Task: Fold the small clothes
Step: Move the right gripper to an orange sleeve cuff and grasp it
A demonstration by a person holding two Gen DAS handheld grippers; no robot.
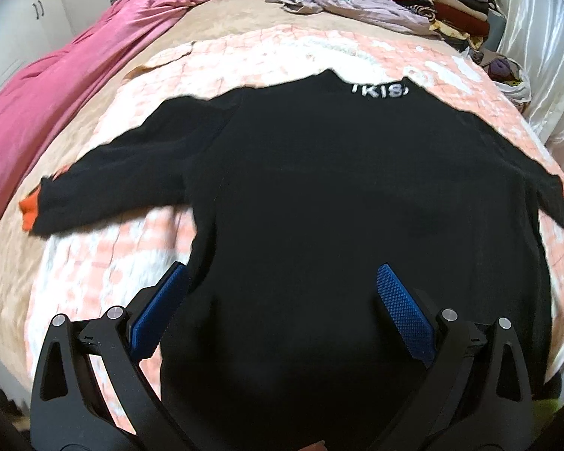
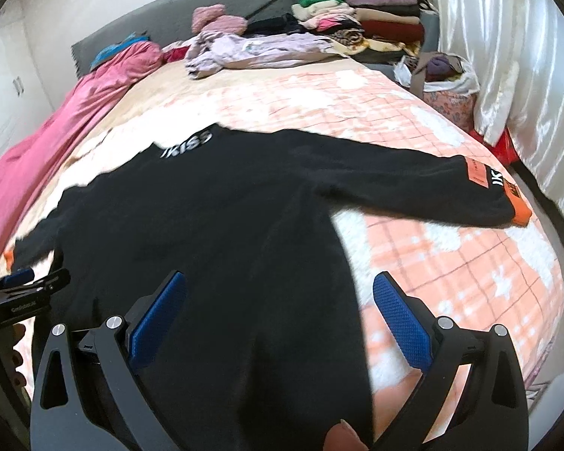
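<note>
Lying flat on the peach-and-white checked blanket (image 1: pixel 266 56) is the black sweater (image 1: pixel 338 173), back up, both sleeves stretched wide and the white lettering at the collar (image 1: pixel 378 90) pointing up the bed. The left gripper (image 1: pixel 282 293) hangs over the hem with its blue pads (image 1: pixel 404 312) spread wide, nothing between them — the left pad sits right at the sweater's side edge. The right gripper (image 2: pixel 280 297) is spread just as wide over the other side of the hem, one pad (image 2: pixel 158 315) above black cloth, the other above blanket.

Only the right wrist view gives the right cuff properly — an orange patch (image 2: pixel 479 173) with white letters beside it. It also catches the left gripper at its left edge and a fingertip (image 2: pixel 343 434) at the bottom. The left wrist view shows the left sleeve's orange cuff (image 1: pixel 29 210) instead.

Further out: a pink duvet (image 1: pixel 67 86) along the left side, a crumpled lilac garment (image 2: pixel 244 52), a stack of folded clothes (image 2: pixel 372 26) near the headboard, white curtains (image 2: pixel 507 56) to the right.
</note>
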